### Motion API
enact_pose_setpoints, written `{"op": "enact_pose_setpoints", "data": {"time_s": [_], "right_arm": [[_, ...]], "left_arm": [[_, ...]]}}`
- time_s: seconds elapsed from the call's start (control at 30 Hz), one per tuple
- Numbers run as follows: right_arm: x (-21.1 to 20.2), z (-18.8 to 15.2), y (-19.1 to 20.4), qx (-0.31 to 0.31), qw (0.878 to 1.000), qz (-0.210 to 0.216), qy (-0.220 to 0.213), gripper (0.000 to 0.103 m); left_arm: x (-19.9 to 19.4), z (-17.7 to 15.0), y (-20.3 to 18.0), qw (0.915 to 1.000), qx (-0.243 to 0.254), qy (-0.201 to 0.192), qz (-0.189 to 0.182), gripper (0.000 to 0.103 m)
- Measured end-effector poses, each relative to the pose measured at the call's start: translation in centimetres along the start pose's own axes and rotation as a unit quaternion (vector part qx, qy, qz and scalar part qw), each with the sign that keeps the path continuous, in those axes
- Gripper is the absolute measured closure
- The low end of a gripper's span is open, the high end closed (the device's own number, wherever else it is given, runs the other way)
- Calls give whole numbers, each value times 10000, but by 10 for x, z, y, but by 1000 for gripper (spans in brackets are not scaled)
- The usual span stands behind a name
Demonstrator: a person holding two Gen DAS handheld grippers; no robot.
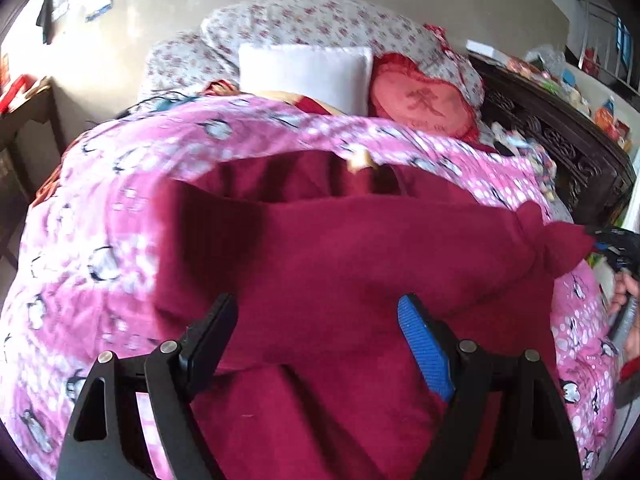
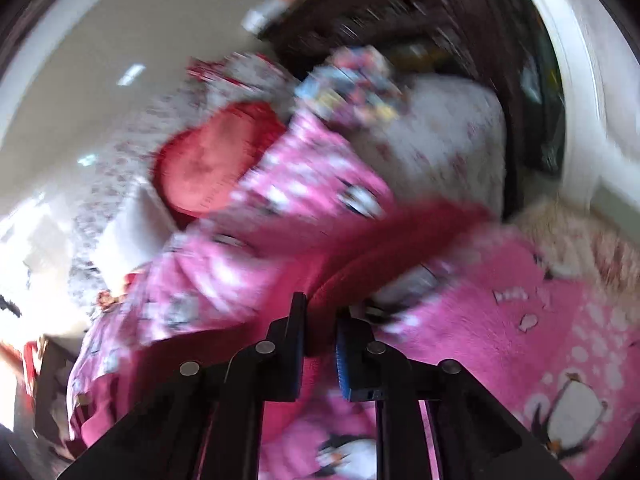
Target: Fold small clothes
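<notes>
Nearest us in the left wrist view: the left tool (image 1: 316, 320), its fingers wide apart and hanging just above the garment (image 1: 340, 264), nothing between them. No contact that we can see.

The garment is a dark red fleecy piece, spread broadly over the pink penguin blanket (image 1: 100, 240) on the bed. It lies mostly flat, with some loose folds along its far edge. Its right corner is drawn out to a point and pinched by the right tool (image 1: 612, 242) at the right edge of that view; a hand (image 1: 624, 292) shows just below it.

Right wrist view, heavily blurred: the right tool (image 2: 320, 344) has its fingers nearly together, clamped on a ridge of the red cloth that runs up between them.

At the far end of the bed: a white pillow (image 1: 304, 72), a red heart cushion (image 1: 424, 100), a floral quilt (image 1: 312, 20).

Progress, as we judge it: early. The garment looks laid out and one corner is taken, but we see no finished fold. Left to do: bring that corner across, set the remaining folds, and flatten. The left tool seems placed to pin or grip the near edge.
</notes>
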State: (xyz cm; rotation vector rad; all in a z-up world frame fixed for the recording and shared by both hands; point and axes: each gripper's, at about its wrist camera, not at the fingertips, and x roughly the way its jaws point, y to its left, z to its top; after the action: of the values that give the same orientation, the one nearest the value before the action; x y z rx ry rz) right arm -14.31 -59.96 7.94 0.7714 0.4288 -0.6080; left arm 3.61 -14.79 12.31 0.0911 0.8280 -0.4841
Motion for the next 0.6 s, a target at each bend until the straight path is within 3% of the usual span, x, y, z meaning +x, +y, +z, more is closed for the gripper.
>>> {"op": "enact_pose_setpoints", "data": {"time_s": [0.13, 0.23, 0.33, 0.43, 0.53, 0.6], "right_arm": [[-47, 3, 89, -1101, 9915, 597, -340, 94], [-71, -21, 167, -1853, 9736, 1276, -379, 94], [-75, -66, 239, -2509, 9489, 1914, -48, 94], [-59, -133, 307, -3266, 9145, 2343, 459, 94], [-31, -193, 343, -3739, 8896, 2451, 932, 94], [0, -240, 359, -4072, 8691, 2337, 1559, 92]], "left_arm": [[-14, 6, 34, 9992, -351, -119, 123, 21], [-26, 8, 62, 9975, -636, -265, 175, 21], [-36, 8, 87, 9953, -848, -390, 264, 21], [-39, 6, 108, 9931, -1044, -421, 330, 21], [-35, 0, 123, 9911, -1236, -358, 334, 21], [-30, -4, 127, 9908, -1288, -285, 301, 21]]}}
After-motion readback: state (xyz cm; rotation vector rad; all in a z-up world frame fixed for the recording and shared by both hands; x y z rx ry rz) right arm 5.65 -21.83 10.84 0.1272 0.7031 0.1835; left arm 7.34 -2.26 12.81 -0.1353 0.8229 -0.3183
